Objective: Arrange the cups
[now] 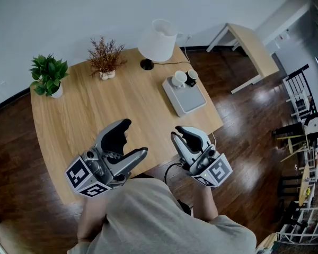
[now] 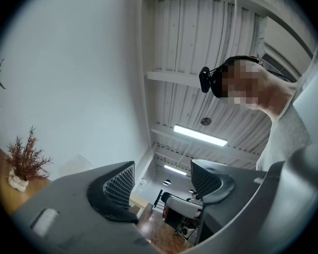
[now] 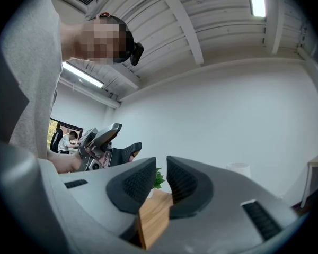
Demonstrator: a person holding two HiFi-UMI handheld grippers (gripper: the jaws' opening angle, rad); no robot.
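Note:
A white cup (image 1: pixel 178 79) and a black cup (image 1: pixel 191 77) stand side by side at the far end of a grey tray (image 1: pixel 190 100) on the right side of the wooden table (image 1: pixel 95 110). Both grippers hover over the table's near edge, well short of the tray. My left gripper (image 1: pixel 133 138) is open and empty; in the left gripper view (image 2: pixel 161 181) it points up at the wall and ceiling, its jaws wide apart. My right gripper (image 1: pixel 180 133) is shut with nothing in it; in the right gripper view (image 3: pixel 160 181) its pads nearly touch.
A white lamp (image 1: pixel 158 40) stands at the table's far edge, a dried plant (image 1: pixel 106 57) to its left and a green potted plant (image 1: pixel 49 75) at the far left corner. A second table (image 1: pixel 252 49) stands further right. Dark wood floor surrounds the table.

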